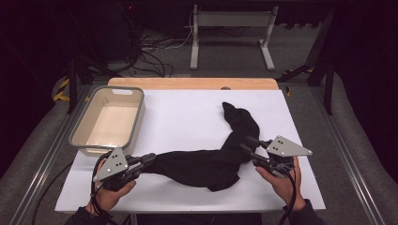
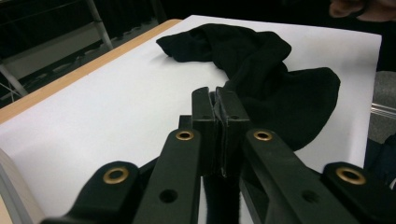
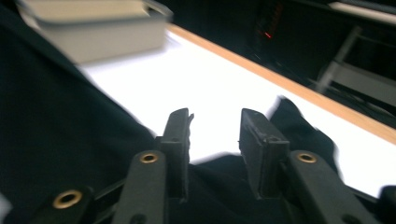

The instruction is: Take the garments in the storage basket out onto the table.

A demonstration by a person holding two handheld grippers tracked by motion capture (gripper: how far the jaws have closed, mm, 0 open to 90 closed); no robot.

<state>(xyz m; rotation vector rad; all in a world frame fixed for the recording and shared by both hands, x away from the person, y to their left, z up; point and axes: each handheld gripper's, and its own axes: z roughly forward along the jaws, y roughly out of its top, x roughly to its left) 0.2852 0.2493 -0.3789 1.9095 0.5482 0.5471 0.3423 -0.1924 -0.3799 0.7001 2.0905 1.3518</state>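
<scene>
A long black cloth (image 1: pixel 206 164) lies bent across the white table top (image 1: pixel 187 112), from the front left up to the back right. My left gripper (image 1: pixel 149 159) is at the cloth's near left end. In the left gripper view its jaws (image 2: pixel 215 93) are pressed together on a thin fold of the black cloth (image 2: pixel 261 70). My right gripper (image 1: pixel 248 143) hovers over the cloth's bend at the right. In the right gripper view its jaws (image 3: pixel 215 116) stand apart, with white table showing in the gap and black cloth (image 3: pixel 56 126) below and to the left.
A beige plastic tub (image 1: pixel 136 117) stands empty at the back left of the table. A wooden strip (image 1: pixel 192 83) runs along the far edge. Beyond it are a metal stand (image 1: pixel 232 28) and cables on the floor.
</scene>
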